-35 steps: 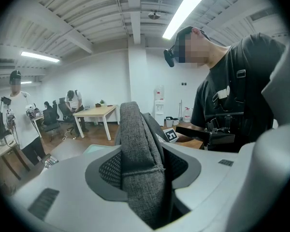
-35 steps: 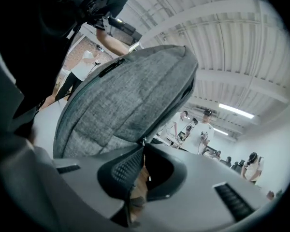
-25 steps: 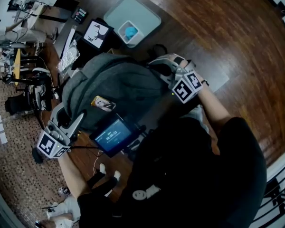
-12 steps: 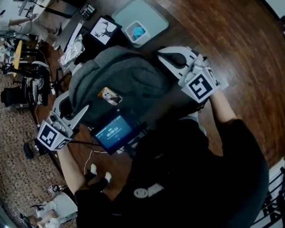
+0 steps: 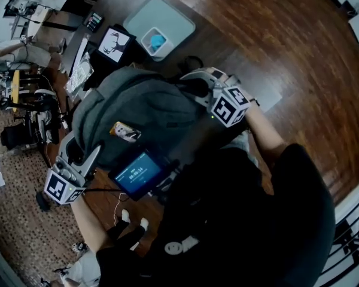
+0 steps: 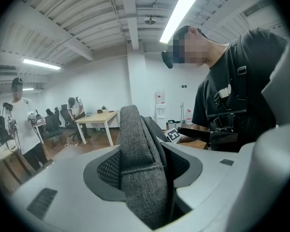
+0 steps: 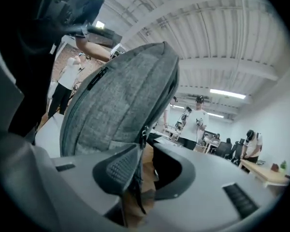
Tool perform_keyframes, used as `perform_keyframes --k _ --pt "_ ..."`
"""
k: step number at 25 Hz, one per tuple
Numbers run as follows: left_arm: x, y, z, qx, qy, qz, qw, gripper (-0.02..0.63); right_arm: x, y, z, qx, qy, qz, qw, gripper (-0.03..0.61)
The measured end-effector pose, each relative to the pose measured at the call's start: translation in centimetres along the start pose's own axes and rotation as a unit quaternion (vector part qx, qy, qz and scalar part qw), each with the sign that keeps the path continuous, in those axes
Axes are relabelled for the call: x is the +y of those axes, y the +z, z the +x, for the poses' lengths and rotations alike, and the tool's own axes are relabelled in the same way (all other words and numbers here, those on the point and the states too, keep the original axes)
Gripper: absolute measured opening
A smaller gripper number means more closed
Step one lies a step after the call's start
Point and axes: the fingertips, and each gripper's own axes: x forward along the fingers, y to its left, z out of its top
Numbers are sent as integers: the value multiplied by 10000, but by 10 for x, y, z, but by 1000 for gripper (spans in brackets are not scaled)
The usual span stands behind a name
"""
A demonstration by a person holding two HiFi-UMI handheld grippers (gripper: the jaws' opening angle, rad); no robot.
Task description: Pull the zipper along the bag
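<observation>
The left tool (image 6: 144,170) clamps a grey fold of the bag (image 5: 137,106). The right tool (image 7: 144,170) has just been opening; its jaws stand narrowly apart, with the zipper pull (image 7: 144,133) loose between them.

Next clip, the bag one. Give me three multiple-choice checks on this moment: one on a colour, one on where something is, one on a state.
1. The bag is:
A. red
B. grey
C. yellow

2. Where is the blue thing?
A. in the tub on the tray
B. on a chair
C. on the floor

3. The left gripper is:
A. open and empty
B. holding a cup
C. shut on the strap

Key:
1 B: grey fabric shows in every view.
2 A: the head view shows it inside the white tub.
3 C: its jaws, just eased slightly wider, press the strap from both sides.
</observation>
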Motion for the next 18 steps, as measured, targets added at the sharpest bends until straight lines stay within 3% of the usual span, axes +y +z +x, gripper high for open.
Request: perform_keyframes --k 7,16,18 --pt "0 3 -1 42 -32 -57 10000 218 -14 20 2 -323 -217 -306 9988 106" --pt "-2 6 -3 -4 -28 -108 9999 218 -1 21 -11 -483 631 -222 9966 108" --pt "-2 6 -3 27 -23 -89 10000 218 -3 21 -9 -510 633 -116 9966 147"
